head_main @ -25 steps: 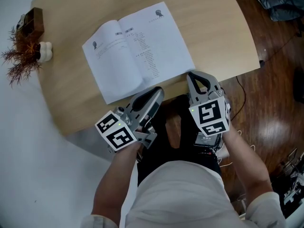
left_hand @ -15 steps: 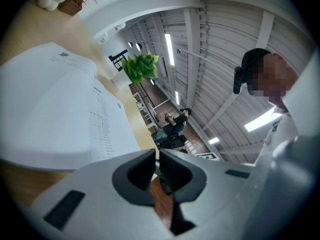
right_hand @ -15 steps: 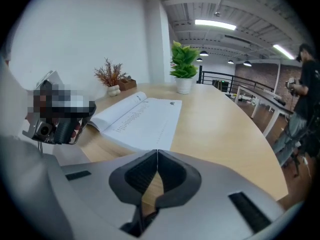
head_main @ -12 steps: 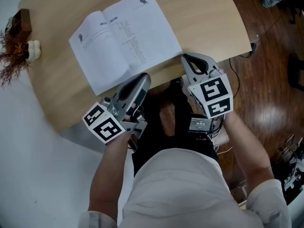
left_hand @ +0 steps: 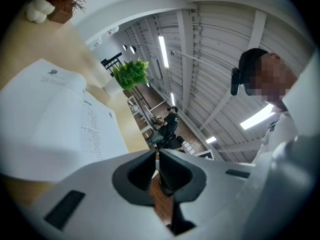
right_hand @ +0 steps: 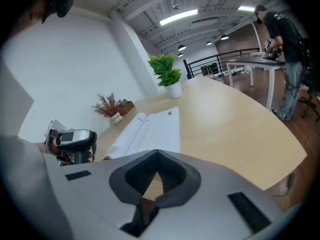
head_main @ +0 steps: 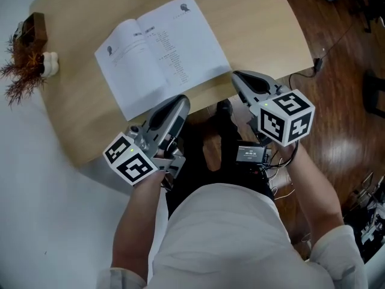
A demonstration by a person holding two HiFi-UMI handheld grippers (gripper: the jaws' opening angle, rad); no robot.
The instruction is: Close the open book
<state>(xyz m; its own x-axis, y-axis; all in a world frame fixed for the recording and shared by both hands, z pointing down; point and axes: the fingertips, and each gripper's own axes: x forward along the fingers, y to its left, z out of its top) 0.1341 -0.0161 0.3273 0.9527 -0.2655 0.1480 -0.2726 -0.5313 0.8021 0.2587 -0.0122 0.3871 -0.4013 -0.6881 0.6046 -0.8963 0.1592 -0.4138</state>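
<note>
My head view looks steeply down from above the person onto the near end of the table [head_main: 258,23], taking in the book [head_main: 162,53], the left gripper [head_main: 179,103] and the right gripper [head_main: 239,77]. The left gripper view sits close behind its jaws and is rolled over, so tabletop runs up its left side and ceiling fills the rest; the right gripper view sits upright, facing across the table. All three share the book, and both gripper views share the green plant [left_hand: 131,73].
</note>
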